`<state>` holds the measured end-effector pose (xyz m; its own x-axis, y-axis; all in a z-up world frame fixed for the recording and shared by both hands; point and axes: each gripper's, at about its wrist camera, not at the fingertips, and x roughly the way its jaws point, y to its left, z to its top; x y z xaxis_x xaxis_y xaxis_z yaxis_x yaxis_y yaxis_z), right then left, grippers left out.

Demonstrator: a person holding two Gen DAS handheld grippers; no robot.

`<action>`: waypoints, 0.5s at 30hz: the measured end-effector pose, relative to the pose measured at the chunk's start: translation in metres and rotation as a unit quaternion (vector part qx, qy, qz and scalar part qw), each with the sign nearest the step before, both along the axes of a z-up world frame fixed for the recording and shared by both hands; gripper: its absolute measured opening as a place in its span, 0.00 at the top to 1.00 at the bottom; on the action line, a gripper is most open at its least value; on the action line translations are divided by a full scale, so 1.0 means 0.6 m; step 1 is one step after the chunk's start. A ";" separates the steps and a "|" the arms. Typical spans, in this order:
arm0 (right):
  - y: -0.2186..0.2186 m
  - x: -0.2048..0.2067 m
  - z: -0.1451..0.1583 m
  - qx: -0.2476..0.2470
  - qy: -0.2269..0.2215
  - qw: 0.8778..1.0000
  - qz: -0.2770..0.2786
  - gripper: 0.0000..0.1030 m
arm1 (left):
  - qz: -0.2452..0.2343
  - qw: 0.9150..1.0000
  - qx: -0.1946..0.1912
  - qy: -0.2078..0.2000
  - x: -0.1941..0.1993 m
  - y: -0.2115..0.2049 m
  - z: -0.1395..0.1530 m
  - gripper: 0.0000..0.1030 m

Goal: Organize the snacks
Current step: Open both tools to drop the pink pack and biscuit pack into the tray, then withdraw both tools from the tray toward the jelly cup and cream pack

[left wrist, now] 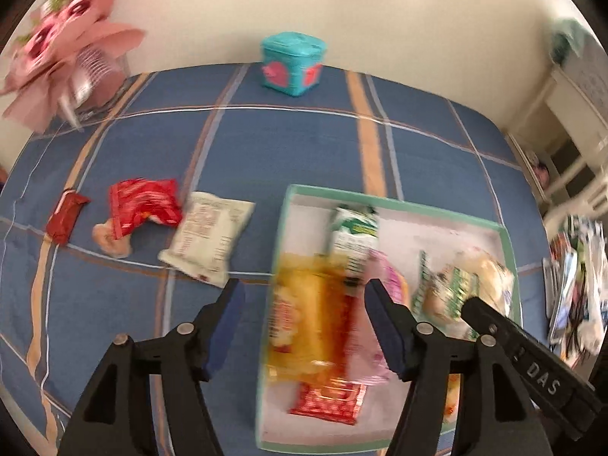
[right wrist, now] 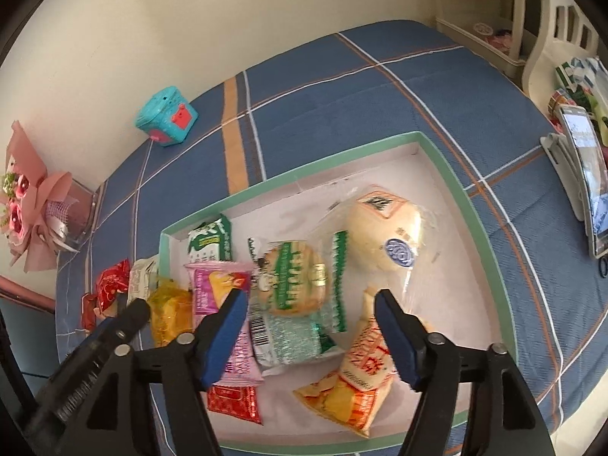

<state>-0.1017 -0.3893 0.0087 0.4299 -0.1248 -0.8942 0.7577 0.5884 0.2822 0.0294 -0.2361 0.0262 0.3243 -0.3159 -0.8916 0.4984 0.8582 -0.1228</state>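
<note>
A blue plaid cloth (left wrist: 266,144) covers the worktop, and a shallow box with a green rim (right wrist: 456,190) sits on it holding most of the snacks.

The left gripper (left wrist: 304,304) hangs over the box's left wall with its jaws apart and nothing between them; below it lie a yellow packet (left wrist: 300,319), a small red packet (left wrist: 330,402) and a pink packet (left wrist: 368,357), all blurred. At its 12 o'clock a green-and-white packet (left wrist: 355,235) lies inside the box.

Three snacks lie loose on the cloth outside the box, at about 10 o'clock from the left gripper: a white packet (left wrist: 209,239) nearest the box, a crumpled red wrapper (left wrist: 142,205) just beside it, and a dark red bar (left wrist: 66,216) furthest left.

The right gripper (right wrist: 309,311) is over the middle of the box, jaws apart and holding nothing. Between its fingers show a green-wrapped round cake (right wrist: 292,277) and a silvery green packet (right wrist: 288,338) below it. At 1 o'clock sits a round bun in clear wrap (right wrist: 383,231); at 5 o'clock an orange chip bag (right wrist: 353,387).

A teal cube (right wrist: 167,114) stands at the far edge of the cloth by the wall, and a pink bouquet (right wrist: 34,205) at the left corner. A phone on a stand (right wrist: 589,174) is at the right.
</note>
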 end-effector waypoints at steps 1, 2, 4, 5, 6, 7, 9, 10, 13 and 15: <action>0.004 0.005 0.002 -0.003 0.000 1.000 0.003 0.22 | 0.009 1.000 -0.001 -0.001 0.008 0.009 0.001 0.31; 0.008 0.009 0.003 -0.006 -0.001 1.000 0.007 0.22 | 0.021 1.000 -0.002 -0.002 0.018 0.021 0.001 0.26; 0.017 0.020 0.007 -0.010 -0.001 1.000 0.013 0.22 | 0.046 0.999 -0.002 -0.003 0.040 0.047 0.002 0.24; 0.020 0.025 0.008 -0.011 -0.002 1.000 0.016 0.22 | 0.055 0.998 -0.001 -0.003 0.048 0.058 0.002 0.24; 0.024 0.030 0.009 -0.012 -0.002 1.000 0.020 0.22 | 0.065 0.998 -0.001 -0.004 0.058 0.070 0.002 0.23; 0.032 0.039 0.010 -0.014 -0.003 1.000 0.026 0.22 | 0.074 0.997 0.000 -0.004 0.067 0.083 0.001 0.23; 0.041 0.051 0.011 -0.016 -0.005 0.999 0.035 0.22 | 0.094 0.996 0.002 -0.006 0.086 0.110 0.000 0.18; 0.048 0.058 0.012 -0.017 -0.006 0.999 0.040 0.21 | 0.105 0.994 0.003 -0.007 0.096 0.125 -0.001 0.16; 0.069 0.082 0.013 -0.018 -0.011 0.998 0.054 0.11 | 0.128 0.992 0.002 -0.009 0.117 0.161 -0.004 0.13; 0.085 0.098 0.013 -0.019 -0.015 0.998 0.063 0.07 | 0.142 0.990 0.004 -0.012 0.131 0.183 -0.005 0.10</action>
